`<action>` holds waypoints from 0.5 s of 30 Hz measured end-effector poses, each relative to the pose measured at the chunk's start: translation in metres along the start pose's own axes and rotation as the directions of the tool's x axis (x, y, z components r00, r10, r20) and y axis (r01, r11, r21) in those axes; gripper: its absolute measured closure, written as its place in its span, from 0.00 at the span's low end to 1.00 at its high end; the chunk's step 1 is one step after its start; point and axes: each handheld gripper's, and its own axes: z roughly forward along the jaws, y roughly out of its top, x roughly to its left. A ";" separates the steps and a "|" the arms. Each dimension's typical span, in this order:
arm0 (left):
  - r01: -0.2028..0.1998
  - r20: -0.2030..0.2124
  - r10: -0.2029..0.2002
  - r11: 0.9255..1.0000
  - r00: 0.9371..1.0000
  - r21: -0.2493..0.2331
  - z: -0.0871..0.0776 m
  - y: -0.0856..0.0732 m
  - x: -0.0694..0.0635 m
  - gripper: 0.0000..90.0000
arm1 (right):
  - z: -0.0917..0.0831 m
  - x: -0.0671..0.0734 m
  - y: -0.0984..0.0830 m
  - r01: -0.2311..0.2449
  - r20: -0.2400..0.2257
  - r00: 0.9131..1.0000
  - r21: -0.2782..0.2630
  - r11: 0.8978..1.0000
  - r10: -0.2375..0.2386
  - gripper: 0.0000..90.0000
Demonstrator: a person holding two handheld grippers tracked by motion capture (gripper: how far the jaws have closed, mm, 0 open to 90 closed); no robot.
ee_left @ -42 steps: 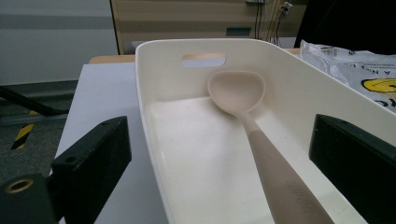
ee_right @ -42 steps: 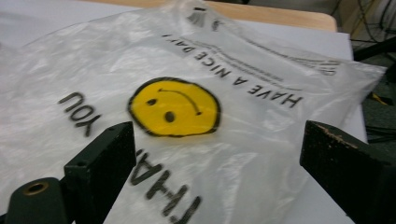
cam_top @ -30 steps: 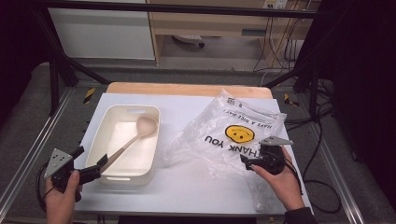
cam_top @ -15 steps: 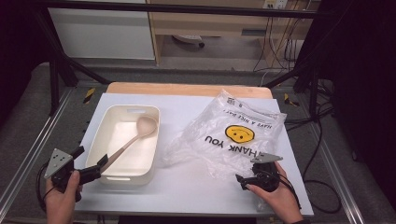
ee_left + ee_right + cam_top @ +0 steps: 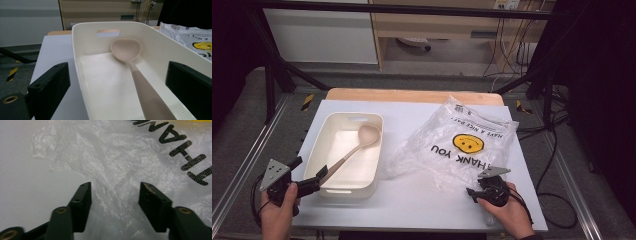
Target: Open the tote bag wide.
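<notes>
A clear plastic bag (image 5: 462, 145) with a yellow smiley and "THANK YOU" lies crumpled on the right of the white table. My right gripper (image 5: 473, 192) sits low at its near edge. In the right gripper view its jaws (image 5: 115, 184) have just been closing and stand half apart, with bag film (image 5: 112, 157) between them but not pinched. A beige spoon (image 5: 362, 137) lies in the white tub (image 5: 329, 185) on the left. My left gripper (image 5: 309, 170) is open at the tub's near end. Its jaws (image 5: 117, 65) stand wide on either side of the spoon (image 5: 126, 48) handle.
The tub's far wall (image 5: 75, 37) has a handle slot. A corner of the bag (image 5: 190, 37) lies right of the tub. A wooden strip (image 5: 412, 95) borders the table's far edge. Cables (image 5: 557, 150) hang off the right side.
My right gripper has come down and back toward the near edge of the bag, and its jaws have narrowed around the film. The left gripper, tub and spoon have not moved.
</notes>
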 end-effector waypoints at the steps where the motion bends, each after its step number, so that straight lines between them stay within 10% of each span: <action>1: 0.000 0.000 0.000 1.000 1.000 0.000 0.000 0.000 0.000 0.06 | 0.001 0.000 0.002 0.001 -0.008 1.000 0.001 1.000 -0.001 0.64; 15: 0.001 -0.001 -0.001 1.000 1.000 0.003 0.000 0.000 0.000 0.06 | 0.007 0.000 0.014 0.002 -0.058 0.998 0.037 0.999 0.000 1.00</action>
